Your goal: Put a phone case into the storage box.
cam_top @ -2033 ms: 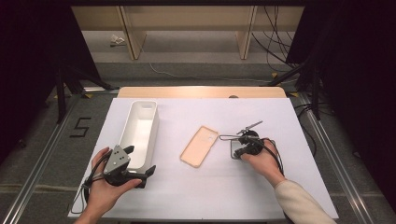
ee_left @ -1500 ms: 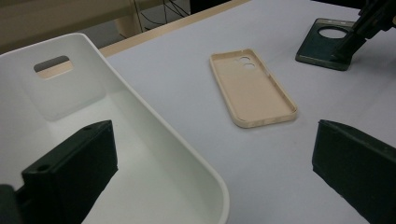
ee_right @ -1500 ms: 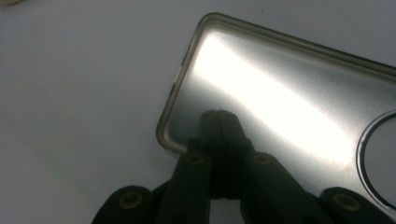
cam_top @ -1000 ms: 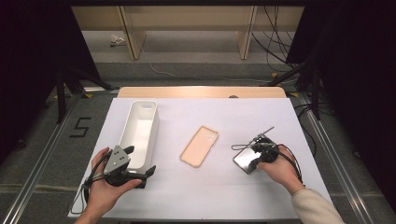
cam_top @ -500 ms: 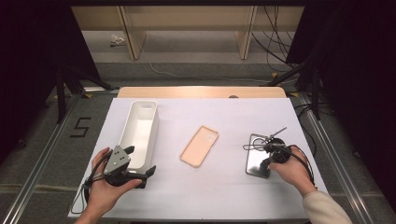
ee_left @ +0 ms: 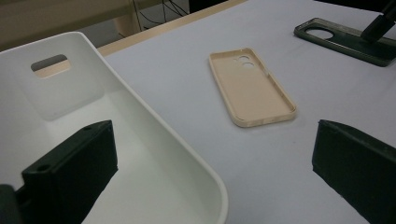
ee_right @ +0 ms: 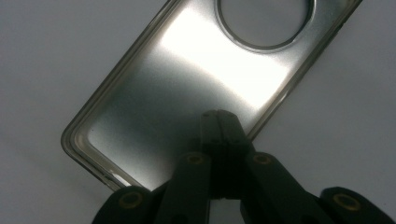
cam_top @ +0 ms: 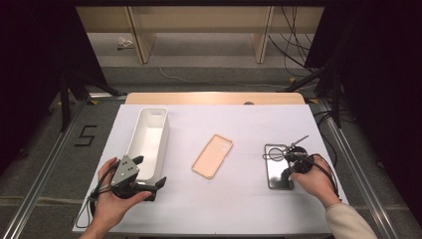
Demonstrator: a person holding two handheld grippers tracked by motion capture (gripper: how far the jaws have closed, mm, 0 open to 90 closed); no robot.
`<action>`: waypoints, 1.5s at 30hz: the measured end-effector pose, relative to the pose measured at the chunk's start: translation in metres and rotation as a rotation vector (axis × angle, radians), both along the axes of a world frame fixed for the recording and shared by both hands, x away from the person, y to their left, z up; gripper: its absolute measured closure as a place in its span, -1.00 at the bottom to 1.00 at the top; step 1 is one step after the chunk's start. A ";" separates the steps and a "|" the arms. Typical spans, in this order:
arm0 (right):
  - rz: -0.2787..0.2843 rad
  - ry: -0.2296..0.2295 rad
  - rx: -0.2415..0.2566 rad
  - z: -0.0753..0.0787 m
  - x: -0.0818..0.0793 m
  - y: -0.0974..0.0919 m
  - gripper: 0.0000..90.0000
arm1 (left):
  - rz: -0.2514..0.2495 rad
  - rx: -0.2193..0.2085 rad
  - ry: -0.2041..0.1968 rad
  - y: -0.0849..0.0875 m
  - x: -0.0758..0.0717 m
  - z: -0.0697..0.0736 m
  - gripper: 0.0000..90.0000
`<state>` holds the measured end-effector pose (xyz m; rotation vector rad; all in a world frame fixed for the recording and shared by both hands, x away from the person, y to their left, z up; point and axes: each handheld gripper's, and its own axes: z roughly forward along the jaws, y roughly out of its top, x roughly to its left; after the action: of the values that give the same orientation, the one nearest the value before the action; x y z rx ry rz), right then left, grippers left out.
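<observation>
A dark see-through phone case [cam_top: 276, 172] [ee_right: 196, 70] lies flat at the right of the white table cover. My right gripper [cam_top: 287, 172] [ee_right: 218, 117] points down onto it. Its jaws are shut together, and their tips rest on the case's inner face near one long edge. A tan phone case [cam_top: 213, 156] [ee_left: 250, 86] lies hollow side up in the middle. A white bin [cam_top: 149, 142] [ee_left: 140, 140] stands at the left. My left gripper [cam_top: 149, 172] [ee_left: 214, 140] is open at the bin's near end, one jaw over the bin's inside and the other over the table.
A person's hands hold both grippers from the near edge. A cable [cam_top: 323, 167] trails by the right hand. Wooden legs [cam_top: 263, 32] and loose cables [cam_top: 293, 35] stand on the floor beyond the table. Dark curtains close both sides.
The right gripper has slid to the right, and the dark case has moved with it and turned to lie lengthwise. The left gripper has kept still.
</observation>
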<state>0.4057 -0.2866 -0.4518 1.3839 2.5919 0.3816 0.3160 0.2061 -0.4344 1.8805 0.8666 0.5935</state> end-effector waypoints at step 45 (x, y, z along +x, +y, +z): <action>0.674 -0.009 -0.287 0.005 -0.024 0.024 -0.36 | -0.007 0.002 0.007 -0.001 0.001 -0.001 -1.00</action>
<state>0.3821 -0.2624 -0.4467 0.3941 2.8927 0.0853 0.3167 0.2055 -0.4354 1.8876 0.8637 0.5839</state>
